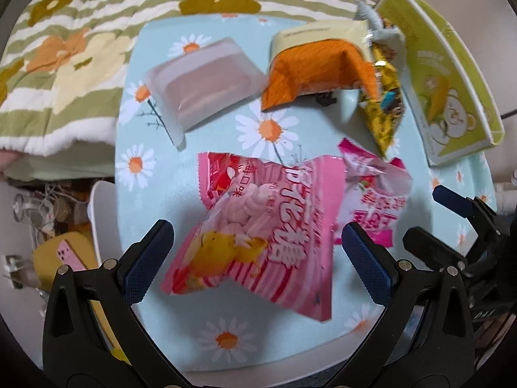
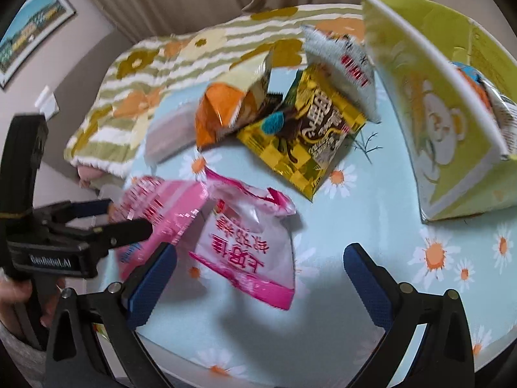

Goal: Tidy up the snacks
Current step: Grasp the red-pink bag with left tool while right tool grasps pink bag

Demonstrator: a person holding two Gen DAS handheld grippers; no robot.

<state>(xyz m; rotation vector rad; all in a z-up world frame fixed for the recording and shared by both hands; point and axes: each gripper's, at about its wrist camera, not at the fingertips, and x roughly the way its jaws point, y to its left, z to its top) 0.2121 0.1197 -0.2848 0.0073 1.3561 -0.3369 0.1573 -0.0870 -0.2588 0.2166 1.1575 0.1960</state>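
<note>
Several snack packs lie on a daisy-print table [image 1: 194, 168]. A pink marshmallow bag [image 1: 258, 236] lies between the fingers of my open left gripper [image 1: 255, 249]. A pink-and-white candy bag [image 2: 248, 249] lies between the fingers of my open right gripper [image 2: 260, 265]. An orange-and-cream bag [image 1: 316, 68], a yellow chocolate bag [image 2: 307, 135] and a clear wrapped pack [image 1: 203, 87] lie farther back. A white bag [image 2: 342, 64] leans behind the yellow one. A green bear-print box [image 2: 446, 129] stands at the right and holds one snack [image 2: 494, 97]. The right gripper also shows in the left wrist view [image 1: 429, 216].
A flower-striped blanket [image 1: 80, 48] lies behind and left of the table. A white chair edge [image 1: 100, 213] and floor clutter sit at the left. The left gripper [image 2: 129, 216] appears at the left of the right wrist view, over the pink bag [image 2: 155, 207].
</note>
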